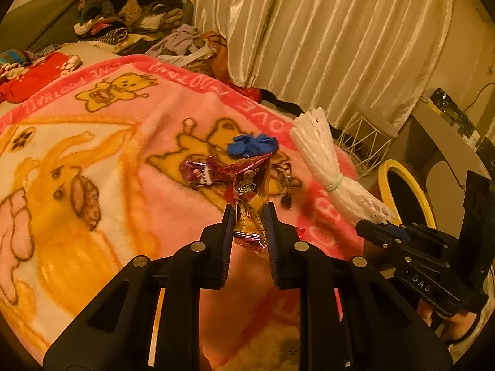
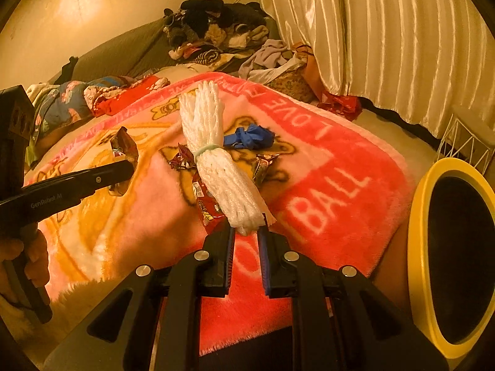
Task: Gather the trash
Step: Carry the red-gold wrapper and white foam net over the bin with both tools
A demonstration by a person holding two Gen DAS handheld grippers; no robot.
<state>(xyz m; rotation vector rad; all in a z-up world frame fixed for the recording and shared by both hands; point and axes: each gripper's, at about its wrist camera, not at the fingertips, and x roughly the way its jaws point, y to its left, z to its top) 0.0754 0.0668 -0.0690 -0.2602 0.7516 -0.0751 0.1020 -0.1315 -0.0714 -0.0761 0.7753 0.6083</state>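
Note:
My left gripper (image 1: 249, 208) is shut on a red and gold snack wrapper (image 1: 250, 191) and holds it above the pink blanket (image 1: 123, 142); it also shows in the right wrist view (image 2: 123, 151). My right gripper (image 2: 246, 228) is shut on a white foam net bundle (image 2: 216, 167) tied with a band; the bundle also shows in the left wrist view (image 1: 324, 160). A blue glove (image 1: 252, 145) (image 2: 250, 136) and other foil wrappers (image 1: 198, 171) (image 2: 182, 159) (image 2: 264, 164) (image 2: 207, 208) lie on the blanket.
A bin with a yellow rim (image 2: 423, 216) (image 1: 405, 191) stands at the right beside the bed. A clothes pile (image 2: 216, 31) lies at the far end. Curtains (image 2: 386, 37) hang behind. A white wire stand (image 2: 467, 142) is near the bin.

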